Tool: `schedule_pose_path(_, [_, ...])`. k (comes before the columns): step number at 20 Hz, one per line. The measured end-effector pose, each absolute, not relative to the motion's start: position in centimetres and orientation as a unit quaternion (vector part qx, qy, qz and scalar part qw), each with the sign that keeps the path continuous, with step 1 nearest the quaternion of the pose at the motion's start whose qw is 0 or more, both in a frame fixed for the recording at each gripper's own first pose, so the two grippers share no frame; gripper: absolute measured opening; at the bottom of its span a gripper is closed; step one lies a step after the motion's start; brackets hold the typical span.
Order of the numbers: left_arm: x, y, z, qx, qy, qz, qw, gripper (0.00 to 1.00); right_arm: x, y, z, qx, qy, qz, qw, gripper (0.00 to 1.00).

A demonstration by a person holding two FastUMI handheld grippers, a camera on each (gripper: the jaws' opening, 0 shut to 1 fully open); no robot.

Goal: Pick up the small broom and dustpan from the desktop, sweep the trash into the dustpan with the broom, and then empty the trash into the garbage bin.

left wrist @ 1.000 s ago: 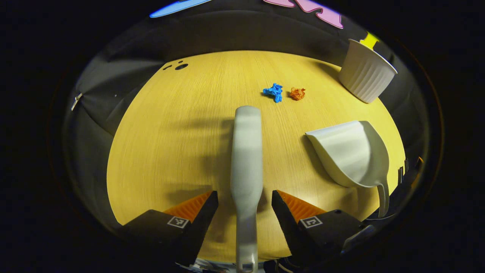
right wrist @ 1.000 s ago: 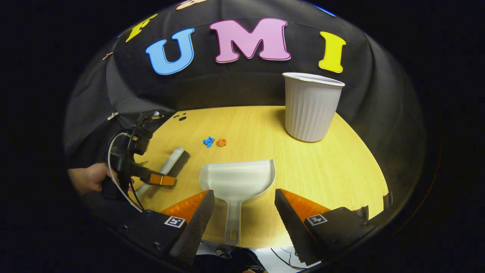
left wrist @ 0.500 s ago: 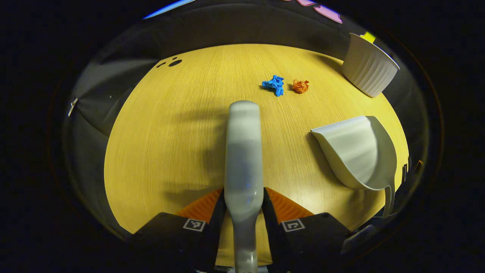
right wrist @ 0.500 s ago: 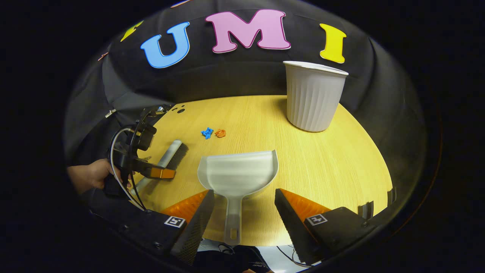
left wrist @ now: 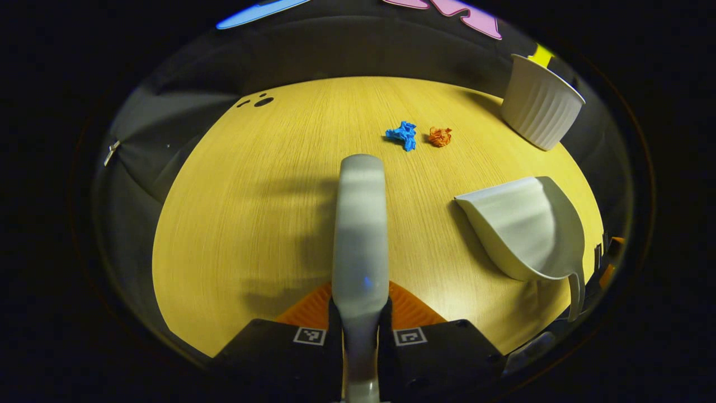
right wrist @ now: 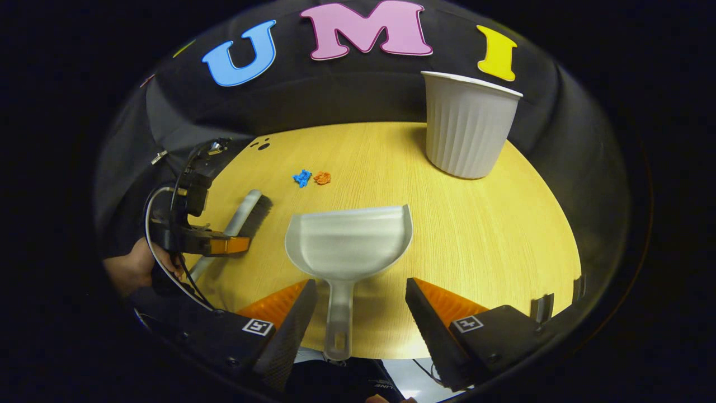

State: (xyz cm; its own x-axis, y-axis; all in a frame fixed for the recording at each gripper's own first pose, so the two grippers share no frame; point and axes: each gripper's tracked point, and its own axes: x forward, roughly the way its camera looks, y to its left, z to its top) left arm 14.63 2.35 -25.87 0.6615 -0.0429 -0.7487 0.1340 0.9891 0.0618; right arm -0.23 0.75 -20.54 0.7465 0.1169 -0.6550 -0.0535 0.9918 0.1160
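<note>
Both fingers of the left hand-held gripper [left wrist: 361, 307] clamp the broom [left wrist: 359, 235]; the right hand-held gripper [right wrist: 361, 294], spread, straddles the dustpan [right wrist: 348, 242] handle.

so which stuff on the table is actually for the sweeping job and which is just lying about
For the job:
- grey plastic hand broom, clamped in the left gripper
- white plastic dustpan, handle between the open right gripper
- blue crumpled paper scrap
- orange crumpled paper scrap
- white ribbed bin

Just there:
- dark holes in the wooden tabletop

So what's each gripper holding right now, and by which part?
Left gripper: shut on the broom, at its handle. Right gripper: open around the dustpan handle, holding nothing.
</note>
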Motion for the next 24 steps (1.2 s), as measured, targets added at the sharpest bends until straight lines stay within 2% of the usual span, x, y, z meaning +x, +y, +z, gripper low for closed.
schedule_pose_path(3, [14.2, 2.6, -25.4, 0.033, 0.401, -0.039, 0.915, 0.27, -0.5, 1.5, -20.5, 0.065, 0.36, 0.058, 0.929, 0.99])
schedule_pose_path(8, [12.2, 3.3, -23.1, -0.005, 0.372, -0.033, 0.928, 0.29, -0.8, 3.0, -22.2, 0.071, 0.392, 0.073, 0.914, 0.99])
schedule_pose_path(12, [10.5, 4.9, -21.4, -0.009, 0.34, -0.027, 0.94, 0.27, -0.6, 2.7, -25.1, 0.05, 0.425, 0.05, 0.902, 0.99])
schedule_pose_path(16, [8.2, 6.2, -21.6, -0.03, 0.345, -0.005, 0.938, 0.28, 0.4, 3.4, -28.2, 0.075, 0.456, 0.031, 0.886, 1.0])
schedule_pose_path(24, [6.0, 8.1, -22.1, -0.028, 0.355, 0.029, 0.934, 0.29, 2.4, 4.0, -31.0, 0.025, 0.476, 0.019, 0.879, 0.99])
